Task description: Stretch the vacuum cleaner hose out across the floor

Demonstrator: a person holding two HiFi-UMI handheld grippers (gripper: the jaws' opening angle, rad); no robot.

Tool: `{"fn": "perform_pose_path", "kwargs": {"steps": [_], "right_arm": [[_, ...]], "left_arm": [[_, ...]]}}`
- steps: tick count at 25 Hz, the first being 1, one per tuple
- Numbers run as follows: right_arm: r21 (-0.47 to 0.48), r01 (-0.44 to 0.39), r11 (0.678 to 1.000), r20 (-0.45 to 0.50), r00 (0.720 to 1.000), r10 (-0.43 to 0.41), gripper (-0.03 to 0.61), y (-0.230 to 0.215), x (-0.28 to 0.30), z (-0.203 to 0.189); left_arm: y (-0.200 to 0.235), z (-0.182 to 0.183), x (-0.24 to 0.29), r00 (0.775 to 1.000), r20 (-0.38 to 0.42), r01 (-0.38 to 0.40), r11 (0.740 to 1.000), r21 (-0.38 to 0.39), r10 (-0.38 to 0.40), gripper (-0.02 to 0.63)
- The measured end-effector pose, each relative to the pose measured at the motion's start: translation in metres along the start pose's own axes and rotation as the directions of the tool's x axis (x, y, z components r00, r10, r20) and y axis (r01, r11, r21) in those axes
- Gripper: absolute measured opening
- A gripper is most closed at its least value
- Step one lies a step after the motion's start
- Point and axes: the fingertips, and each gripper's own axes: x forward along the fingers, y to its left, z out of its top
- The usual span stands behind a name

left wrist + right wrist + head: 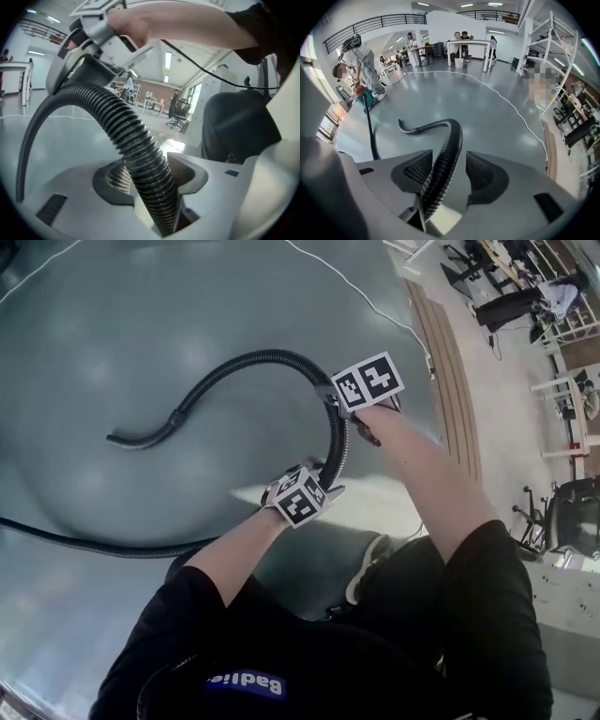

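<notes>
A black ribbed vacuum hose lies in a loop on the grey floor. Its nozzle end points left, and its other run trails off at the lower left. My right gripper straddles the top of the bend. In the right gripper view the hose runs between the jaws of my right gripper, with a gap at the right pad. My left gripper sits lower on the same bend. There the hose rises out of the jaws of my left gripper, leaning on the right pad and not squeezed.
A thin white cable crosses the floor at the back. A wooden strip borders the floor on the right, with chairs and desks beyond. A person stands far left beside a machine. My shoe is close beneath the grippers.
</notes>
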Motion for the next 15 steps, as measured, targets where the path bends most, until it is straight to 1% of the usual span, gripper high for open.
{"fn": "perform_pose_path", "kwargs": {"steps": [2,3,5,6,8,10,11,13,14,15], "right_arm": [[0.019,0.002,1.0,0.007,1.0,-0.002,0.211,-0.028,0.007,-0.004],[0.042,-0.014,0.999,0.001,1.0,0.014,0.241,-0.041,0.013,-0.01],[0.11,-0.093,0.99,-0.044,0.994,0.098,0.28,-0.062,0.031,-0.038],[0.139,-0.142,0.98,-0.073,0.986,0.153,0.294,-0.069,0.04,-0.054],[0.171,-0.247,0.954,-0.119,0.956,0.269,0.303,-0.076,0.054,-0.077],[0.197,-0.353,0.915,-0.123,0.917,0.38,0.304,-0.078,0.063,-0.086],[0.208,-0.393,0.896,-0.114,0.9,0.421,0.304,-0.078,0.066,-0.089],[0.23,-0.445,0.866,-0.107,0.872,0.477,0.304,-0.077,0.071,-0.099],[0.249,-0.458,0.853,-0.107,0.863,0.494,0.293,-0.077,0.071,-0.107],[0.271,-0.462,0.844,-0.096,0.86,0.502,0.242,-0.08,0.07,-0.115]], "left_arm": [[-0.017,-0.002,0.011,0.999,-0.032,0.04,0.995,0.086,-0.038,0.227],[-0.024,0.0,0.018,0.998,-0.043,0.055,0.992,0.118,-0.051,0.227],[-0.038,0.002,0.038,0.995,-0.078,0.076,0.986,0.147,-0.065,0.227],[-0.043,-0.002,0.047,0.992,-0.109,0.084,0.984,0.16,-0.066,0.229],[-0.049,-0.014,0.059,0.982,-0.18,0.096,0.977,0.191,-0.061,0.23],[-0.053,-0.025,0.067,0.971,-0.233,0.111,0.968,0.226,-0.057,0.23],[-0.057,-0.031,0.071,0.965,-0.257,0.123,0.961,0.246,-0.058,0.23],[-0.069,-0.043,0.077,0.947,-0.314,0.159,0.946,0.281,-0.066,0.233],[-0.076,-0.049,0.079,0.935,-0.346,0.182,0.942,0.283,-0.076,0.235],[-0.082,-0.055,0.082,0.922,-0.377,0.203,0.941,0.269,-0.091,0.239]]}}
